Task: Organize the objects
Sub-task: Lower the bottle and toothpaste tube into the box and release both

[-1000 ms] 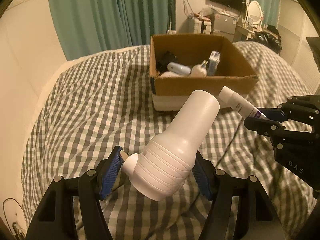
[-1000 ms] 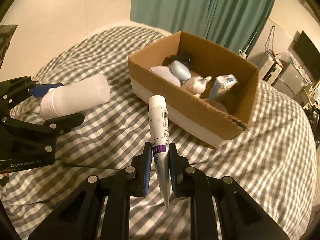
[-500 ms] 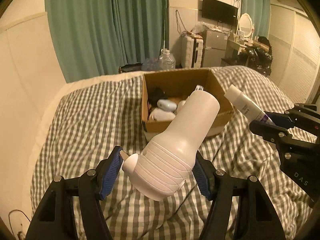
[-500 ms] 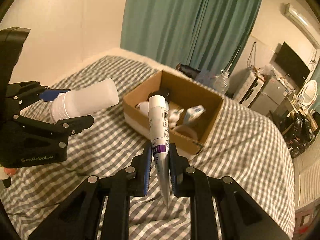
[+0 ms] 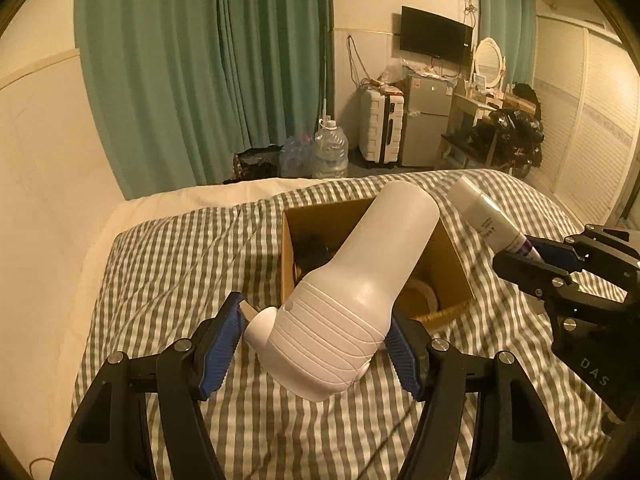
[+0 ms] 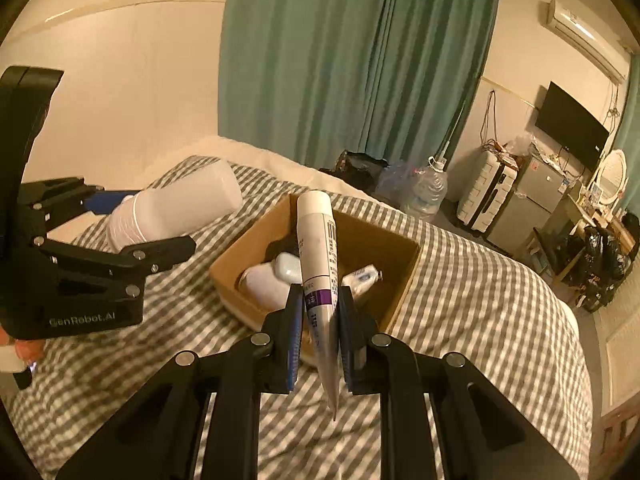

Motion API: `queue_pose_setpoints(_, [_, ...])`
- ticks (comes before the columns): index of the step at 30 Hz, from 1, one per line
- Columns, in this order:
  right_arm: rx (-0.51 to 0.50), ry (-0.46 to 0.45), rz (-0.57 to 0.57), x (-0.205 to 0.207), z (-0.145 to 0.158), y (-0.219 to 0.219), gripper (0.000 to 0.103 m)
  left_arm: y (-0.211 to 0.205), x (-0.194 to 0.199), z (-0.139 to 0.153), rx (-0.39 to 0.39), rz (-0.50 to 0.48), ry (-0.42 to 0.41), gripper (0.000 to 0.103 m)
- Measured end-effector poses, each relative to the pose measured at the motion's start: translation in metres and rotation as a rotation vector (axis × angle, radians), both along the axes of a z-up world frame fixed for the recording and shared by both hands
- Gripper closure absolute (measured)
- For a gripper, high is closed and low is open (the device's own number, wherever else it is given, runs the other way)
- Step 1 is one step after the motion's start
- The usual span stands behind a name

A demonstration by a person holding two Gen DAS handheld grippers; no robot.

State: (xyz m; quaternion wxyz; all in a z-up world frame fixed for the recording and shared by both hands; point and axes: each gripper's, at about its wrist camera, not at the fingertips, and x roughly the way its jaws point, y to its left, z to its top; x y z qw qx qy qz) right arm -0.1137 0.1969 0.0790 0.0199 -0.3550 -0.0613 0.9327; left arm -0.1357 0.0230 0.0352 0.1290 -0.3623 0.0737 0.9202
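Observation:
My left gripper is shut on a large white plastic bottle, held slanted with its ribbed cap end between the blue pads. That bottle also shows at the left of the right wrist view. My right gripper is shut on a white tube with a purple band, cap end pointing away. The tube and right gripper appear at the right of the left wrist view. Beyond both stands an open cardboard box on the checked bed, holding several small toiletries. Both grippers hang in the air short of the box.
The grey-and-white checked bedcover spreads around the box. Green curtains, water jugs, a white suitcase and a small fridge stand past the bed's far edge. A cream wall runs along the left.
Both grippers have risen with their loads, so the box now looks smaller and lower in each view, and more of the room beyond the bed is visible.

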Motion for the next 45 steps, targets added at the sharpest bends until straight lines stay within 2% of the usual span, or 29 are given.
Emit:
queue_pose_setpoints(7, [-0.054,-0.031,-0.021,-0.057,-0.024,0.022,0.087,0.021,-0.046,-0.019,-0.009,-0.024,-0.026,0.034])
queue_pose_setpoints(14, [-0.093,-0.081,-0.042,-0.106,-0.064,0.047,0.087,0.035,-0.096,-0.058,-0.027,-0.04,-0.083,0.034])
queue_pose_setpoints(22, [-0.117,-0.11,-0.062,-0.139,-0.097,0.074,0.087,0.049,-0.13,-0.089,-0.036,-0.048,-0.107,0.034])
queue_pose_setpoints(29, [-0.152,-0.142,-0.051,-0.142,-0.119,0.083,0.085,0.056,-0.14,-0.118,-0.062,-0.07,-0.151,0.031])
queue_pose_setpoints(32, [-0.173,-0.112,-0.059,-0.134,-0.113,0.085,0.072,0.056,-0.135,-0.121,-0.065,-0.092,-0.173,0.02])
queue_pose_setpoints(34, [-0.2,-0.094,-0.065,-0.13,-0.105,0.087,0.064,0.055,-0.132,-0.118,-0.068,-0.082,-0.161,0.019])
queue_pose_setpoints(42, [-0.136,-0.033,-0.125,-0.1,-0.047,0.084,0.052,0.04,-0.101,-0.063,-0.031,-0.046,-0.087,0.013])
queue_pose_setpoints(45, [-0.118,-0.014,-0.131,-0.086,-0.022,0.08,0.048,0.037,-0.085,-0.04,-0.018,-0.06,-0.061,0.013])
